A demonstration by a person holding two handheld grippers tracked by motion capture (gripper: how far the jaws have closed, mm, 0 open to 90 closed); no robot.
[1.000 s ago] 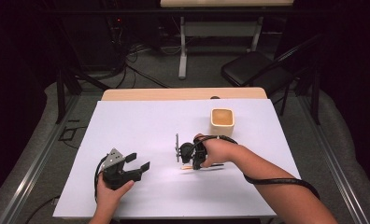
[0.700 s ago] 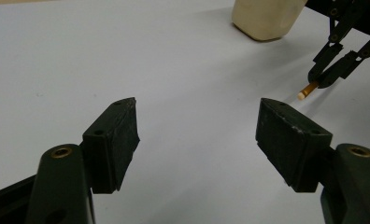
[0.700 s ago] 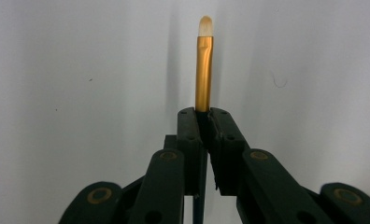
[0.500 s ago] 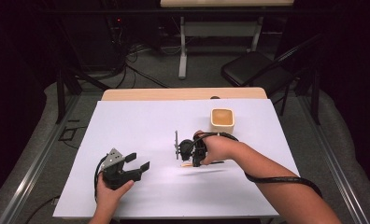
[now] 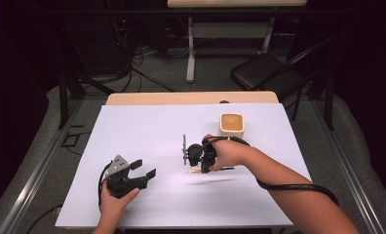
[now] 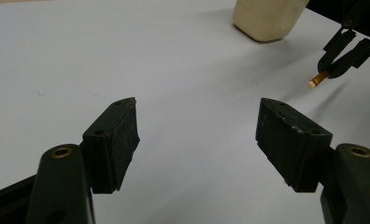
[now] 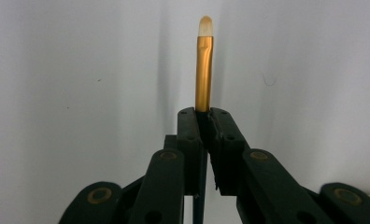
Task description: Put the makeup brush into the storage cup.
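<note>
- The brush [image 7: 204, 65] sits dead centre in the right gripper view, gold ferrule and pale tip pointing straight up the frame, in line with the jaws.
- So its long axis runs along the gripper, tip leading, handle trailing back between the pads and out of sight.
- The right gripper [image 7: 205, 114] has its jaws pressed together on that brush, no gap either side of the ferrule.
- In the high view the same right gripper [image 5: 197, 157] is at mid-frame over the white table [image 5: 147, 126]; the brush itself is too small there to trace.
- From the left gripper view, the pale tip [image 6: 313, 83] pokes out at the upper right, just off the sheet, its shadow beside it.
- The cup [image 5: 231, 124] lies above and to the right of the right gripper in the high view, near but apart, mouth up.
- That is the relation to watch, I'd say: the tip points away from the cup, so reaching it would need a swing or a turn of the wrist.
- The left gripper [image 5: 144, 168] is at lower left, jaws wide apart with nothing between them, resting on the table.
- It is well apart from the cup, so the right hand is plainly the nearer one.
</note>
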